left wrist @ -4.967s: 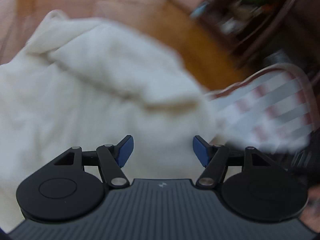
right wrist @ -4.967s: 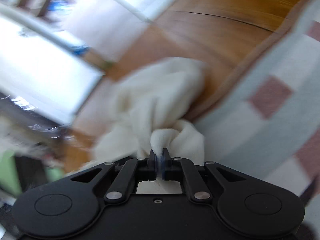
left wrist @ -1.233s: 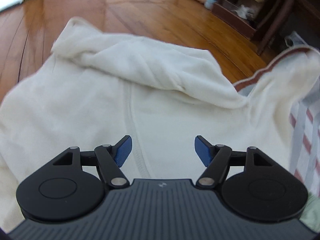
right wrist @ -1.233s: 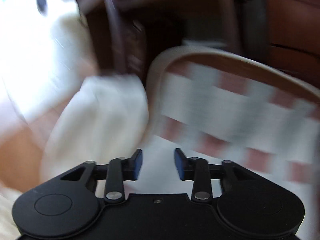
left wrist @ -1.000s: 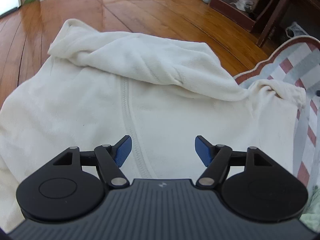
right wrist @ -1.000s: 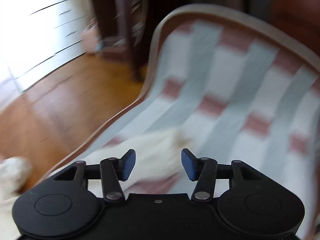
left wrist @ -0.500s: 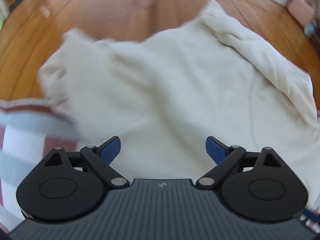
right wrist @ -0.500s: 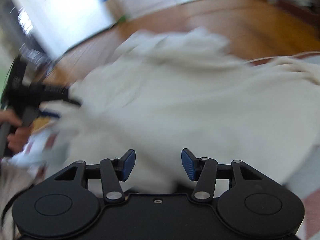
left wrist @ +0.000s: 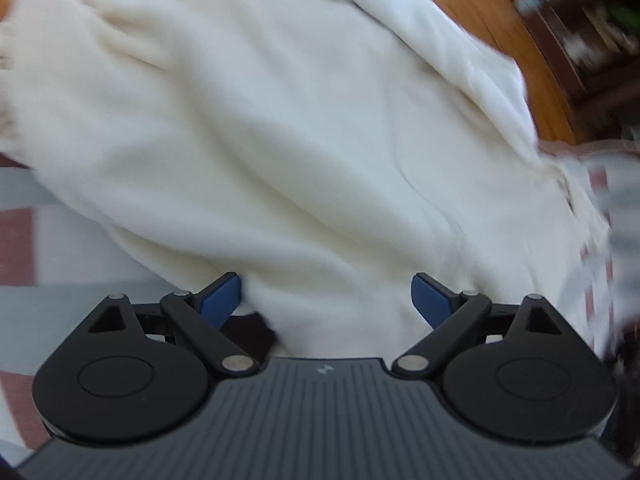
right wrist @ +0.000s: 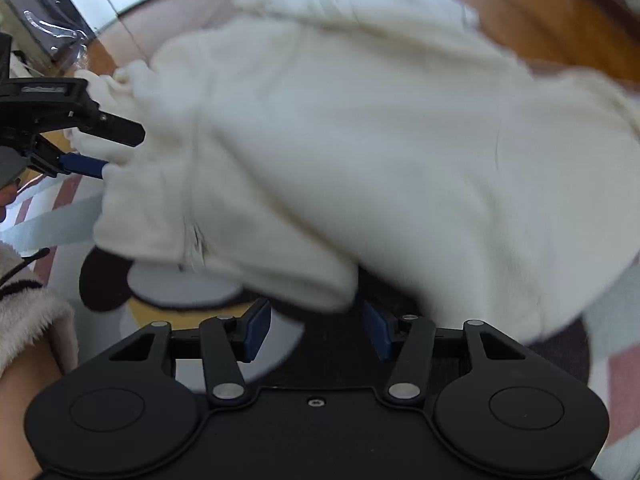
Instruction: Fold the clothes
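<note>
A cream fleece garment (left wrist: 304, 128) lies spread over a striped mat (left wrist: 24, 200) and the wooden floor, blurred by motion. My left gripper (left wrist: 326, 300) is open wide, and the garment's near edge sits between its blue pads (left wrist: 222, 300). The right wrist view shows the same garment (right wrist: 380, 140) from its hem side. My right gripper (right wrist: 316, 330) is open just below the hem, which hangs slightly above its pads. At the left of that view, the left gripper (right wrist: 120, 152) reaches into the garment's side edge with its fingers apart.
Wooden floor (left wrist: 500, 20) runs beyond the garment, with a dark shelf unit (left wrist: 592, 8) at the far right. A person's fluffy sleeve (right wrist: 24, 312) is at the lower left. A dark and white round print (right wrist: 176, 288) shows on the mat under the hem.
Both grippers have closed in on the garment's near edge and stay open. The left one now has fabric between its pads. Five seconds ago the right was shut on the garment.
</note>
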Tool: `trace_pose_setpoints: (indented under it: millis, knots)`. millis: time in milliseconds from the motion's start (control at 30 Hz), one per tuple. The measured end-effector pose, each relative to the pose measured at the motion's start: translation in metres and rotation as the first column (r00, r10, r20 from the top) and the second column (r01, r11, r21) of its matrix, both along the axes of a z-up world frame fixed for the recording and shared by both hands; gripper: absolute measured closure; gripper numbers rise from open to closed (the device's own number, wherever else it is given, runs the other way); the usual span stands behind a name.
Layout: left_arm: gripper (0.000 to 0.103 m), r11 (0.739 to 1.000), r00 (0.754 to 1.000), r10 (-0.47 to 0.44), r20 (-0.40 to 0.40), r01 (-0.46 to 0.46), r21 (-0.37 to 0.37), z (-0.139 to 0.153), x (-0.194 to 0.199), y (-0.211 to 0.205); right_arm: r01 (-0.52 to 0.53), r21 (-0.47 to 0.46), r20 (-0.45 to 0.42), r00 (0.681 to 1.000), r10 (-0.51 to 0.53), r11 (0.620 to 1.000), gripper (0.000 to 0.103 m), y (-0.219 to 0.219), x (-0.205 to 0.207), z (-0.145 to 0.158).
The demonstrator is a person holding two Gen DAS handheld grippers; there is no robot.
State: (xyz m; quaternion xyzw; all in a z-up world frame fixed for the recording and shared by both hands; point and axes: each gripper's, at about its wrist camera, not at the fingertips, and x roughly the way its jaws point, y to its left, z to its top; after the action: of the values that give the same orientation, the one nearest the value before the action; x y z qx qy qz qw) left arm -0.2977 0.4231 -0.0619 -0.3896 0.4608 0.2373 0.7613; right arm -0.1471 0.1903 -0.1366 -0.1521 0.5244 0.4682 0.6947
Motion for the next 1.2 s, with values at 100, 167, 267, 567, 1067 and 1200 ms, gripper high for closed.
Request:
trace_pose_setpoints:
  millis: [100,167,267,567,1067,1200]
  knots:
    - [0.008,0.998,0.999,-0.032,-0.022,0.033,0.060,0.002,0.006,-0.008,0.085,0.123,-0.012,0.996,-0.084,0.989,0.048,-0.007,0.001,-0.009]
    - [0.008,0.994,0.998,-0.053,-0.037,0.056,0.099,0.004,0.010,-0.013,0.078,0.209,0.031,0.996,-0.086,0.975,0.095,-0.006,-0.004,-0.006]
    - [0.011,0.983,0.995,-0.082,-0.062,0.091,0.157,0.006,0.015,-0.021,-0.099,0.330,0.057,0.995,0.085,0.939,0.095,-0.006,-0.018,0.027]
    - [0.011,0.980,0.990,0.129,0.064,-0.137,0.146,0.020,-0.021,0.009,-0.396,0.209,-0.086,0.903,0.420,0.894,0.094,-0.029,-0.044,0.049]
    - [0.012,0.956,0.997,0.054,-0.046,-0.039,0.291,0.011,0.010,0.000,-0.176,0.189,-0.140,0.969,0.204,0.966,0.067,0.002,-0.034,0.125]
    - [0.012,0.939,0.996,0.085,0.023,-0.088,0.332,0.024,0.004,0.003,0.056,0.132,-0.371,0.929,-0.003,0.990,0.056,0.040,0.009,0.162]
